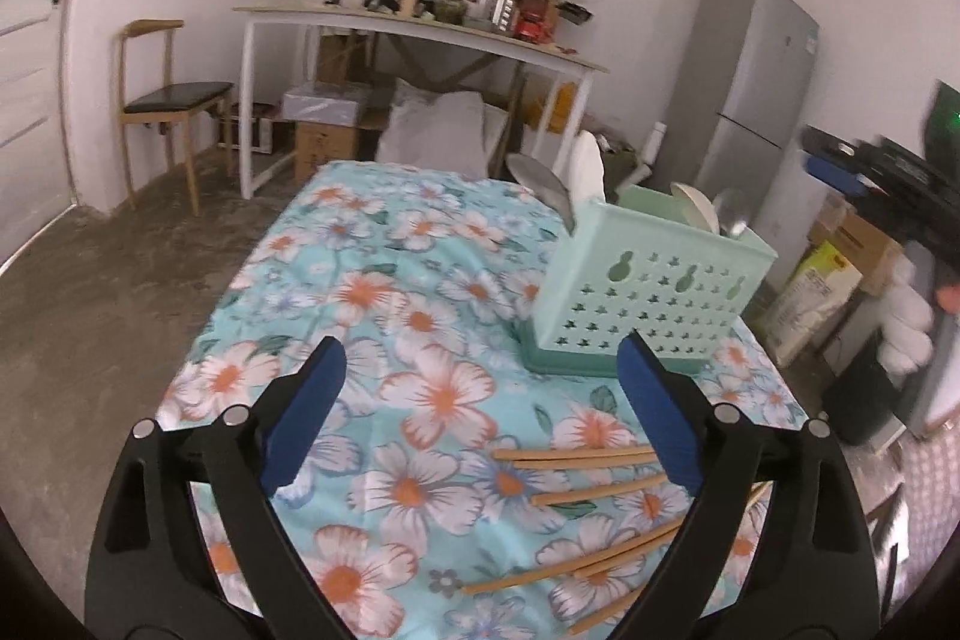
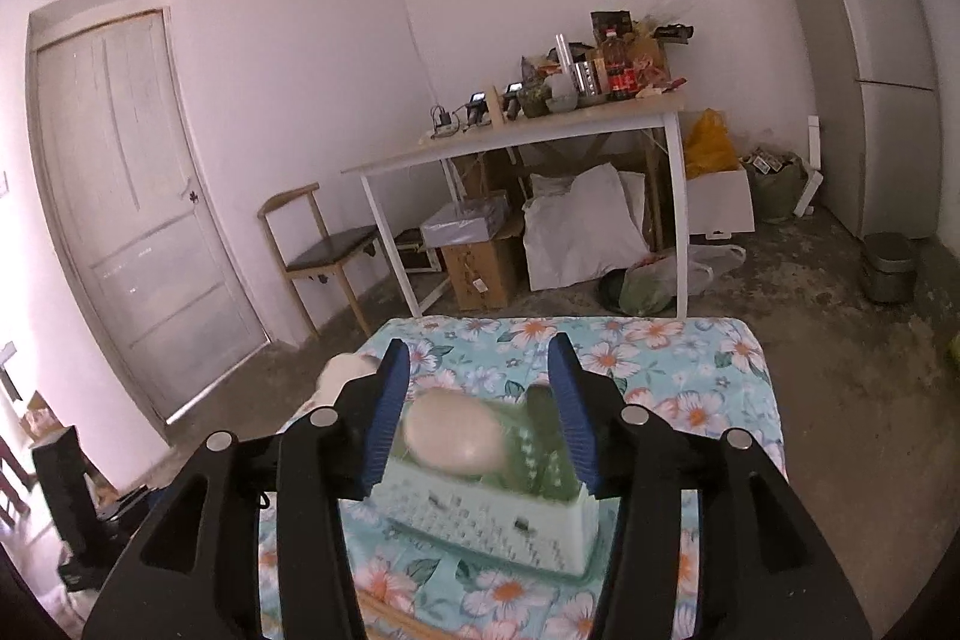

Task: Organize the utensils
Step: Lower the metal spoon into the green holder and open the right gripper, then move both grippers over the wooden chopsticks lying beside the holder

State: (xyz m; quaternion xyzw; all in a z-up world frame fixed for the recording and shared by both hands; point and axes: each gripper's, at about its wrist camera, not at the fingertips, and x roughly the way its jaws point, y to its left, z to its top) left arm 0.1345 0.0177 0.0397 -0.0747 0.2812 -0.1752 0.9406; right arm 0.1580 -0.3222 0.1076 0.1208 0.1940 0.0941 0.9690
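A mint-green perforated utensil holder stands on the floral tablecloth, with white and metal spoons sticking out of it. Several wooden chopsticks lie on the cloth in front of it. My left gripper is open and empty, low over the cloth, with the chopsticks by its right finger. In the right wrist view my right gripper is open and empty, above the holder, with a white spoon bowl between its fingers.
A white table crowded with bottles and boxes stands at the far wall, cartons and bags under it. A wooden chair is at the left, a grey fridge at the right. Boxes and a bin flank the table's right edge.
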